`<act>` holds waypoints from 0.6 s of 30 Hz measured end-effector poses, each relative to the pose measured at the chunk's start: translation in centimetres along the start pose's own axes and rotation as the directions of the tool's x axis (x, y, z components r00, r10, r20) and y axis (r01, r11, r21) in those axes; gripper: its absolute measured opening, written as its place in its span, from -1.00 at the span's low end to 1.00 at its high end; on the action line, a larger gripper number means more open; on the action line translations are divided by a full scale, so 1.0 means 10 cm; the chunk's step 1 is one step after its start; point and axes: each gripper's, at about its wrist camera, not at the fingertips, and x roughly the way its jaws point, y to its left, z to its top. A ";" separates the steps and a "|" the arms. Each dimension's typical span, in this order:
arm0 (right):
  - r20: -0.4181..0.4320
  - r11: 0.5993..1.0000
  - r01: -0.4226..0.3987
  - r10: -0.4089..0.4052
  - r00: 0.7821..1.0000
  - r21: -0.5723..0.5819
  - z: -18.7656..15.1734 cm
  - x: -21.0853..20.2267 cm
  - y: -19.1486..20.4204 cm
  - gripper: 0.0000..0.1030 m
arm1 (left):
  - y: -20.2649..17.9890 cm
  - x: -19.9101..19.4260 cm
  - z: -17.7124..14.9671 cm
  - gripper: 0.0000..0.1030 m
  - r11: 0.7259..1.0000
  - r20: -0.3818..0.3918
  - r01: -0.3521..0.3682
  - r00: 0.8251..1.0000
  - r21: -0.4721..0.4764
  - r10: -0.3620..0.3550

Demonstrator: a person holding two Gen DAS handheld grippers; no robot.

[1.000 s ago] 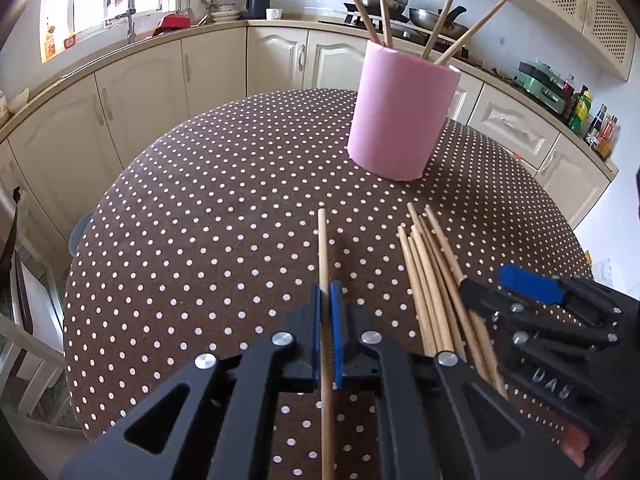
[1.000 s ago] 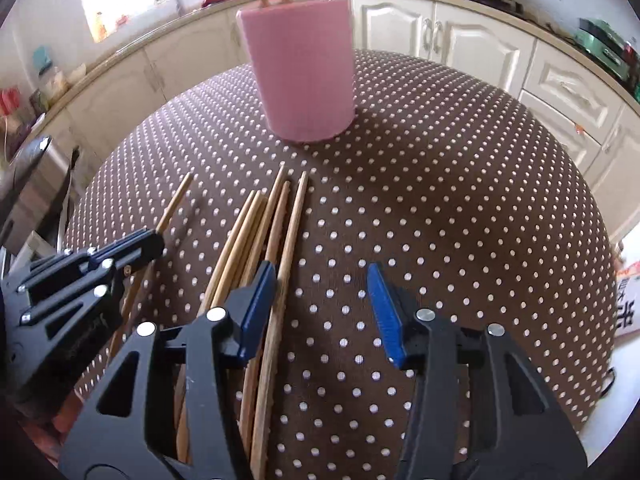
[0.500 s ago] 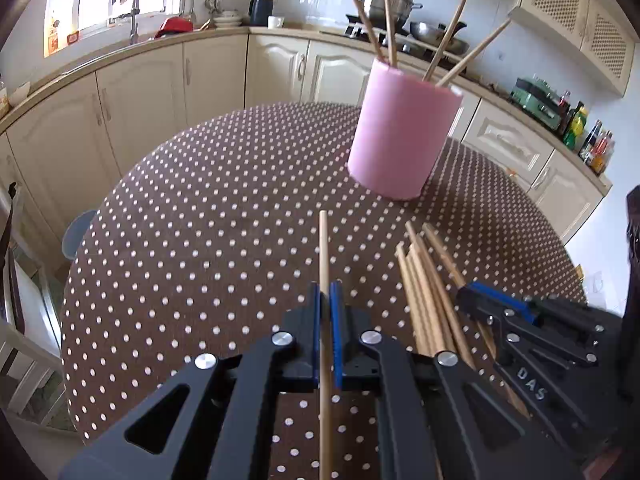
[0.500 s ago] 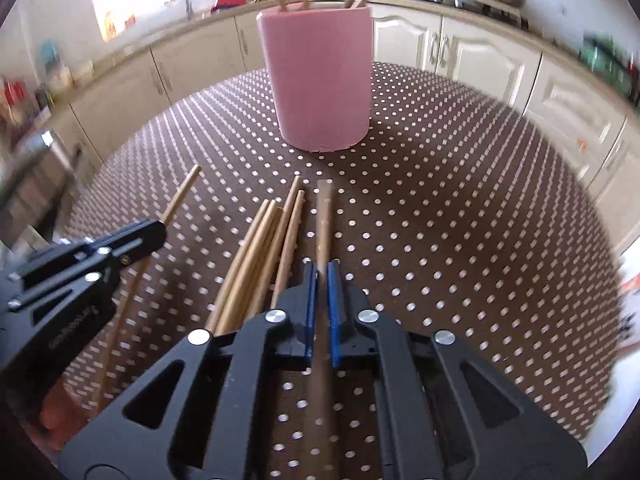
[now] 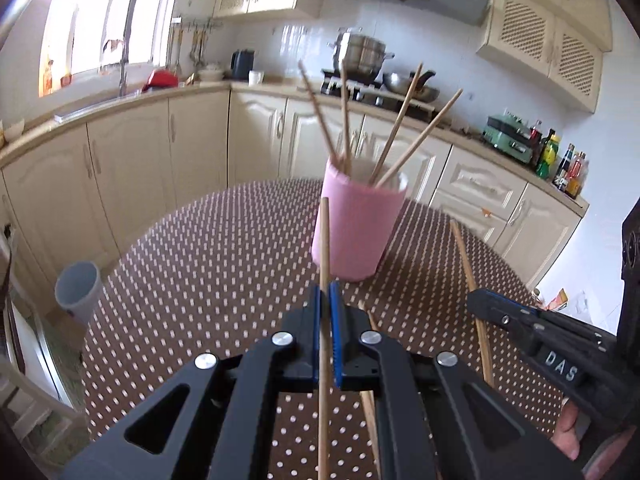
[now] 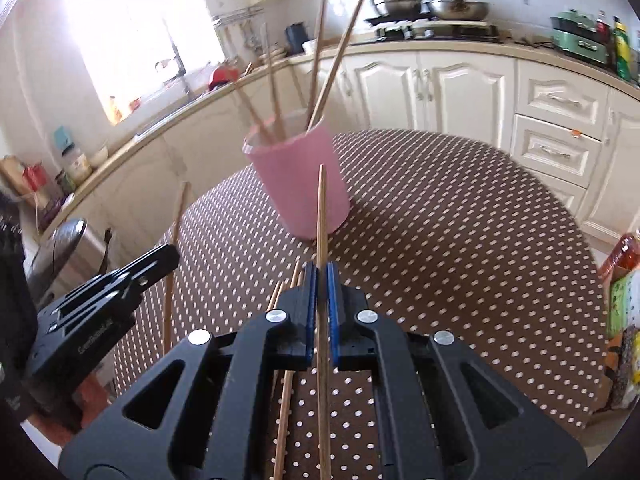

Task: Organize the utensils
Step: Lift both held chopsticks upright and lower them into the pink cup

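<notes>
Polka-dot table (image 5: 208,264), slim wooden chopsticks (image 5: 324,240)

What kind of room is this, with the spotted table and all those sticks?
A home kitchen, most likely. Cream cabinets run along the wall, a steel pot and a wok sit on a stove, and a tap stands by the window. Sauce bottles line the counter.

Cream cabinets (image 5: 192,140) run along the walls under a pale counter (image 5: 120,100). Daylight pours through the window (image 5: 92,24) above the tap. A steel pot (image 5: 358,54) sits on the stove, bottles (image 5: 560,160) crowd one corner, and a grey bin (image 5: 78,288) stands on the floor.
</notes>
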 end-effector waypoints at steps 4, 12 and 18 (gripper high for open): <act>0.055 1.000 -0.007 0.006 0.998 0.007 0.11 -0.20 -0.04 -0.89 | -0.09 -0.15 0.15 -0.89 1.000 0.060 0.017 0.998 0.011 -0.018; 0.163 1.000 0.018 -0.020 0.986 0.009 0.34 -0.51 -0.02 -0.89 | -0.19 -0.33 0.38 -0.89 1.000 0.155 0.003 0.988 0.008 -0.004; 0.245 1.000 -0.024 0.021 0.969 0.007 0.49 -0.73 0.04 -0.89 | -0.22 -0.44 0.55 -0.89 0.999 0.207 -0.037 0.978 0.010 0.034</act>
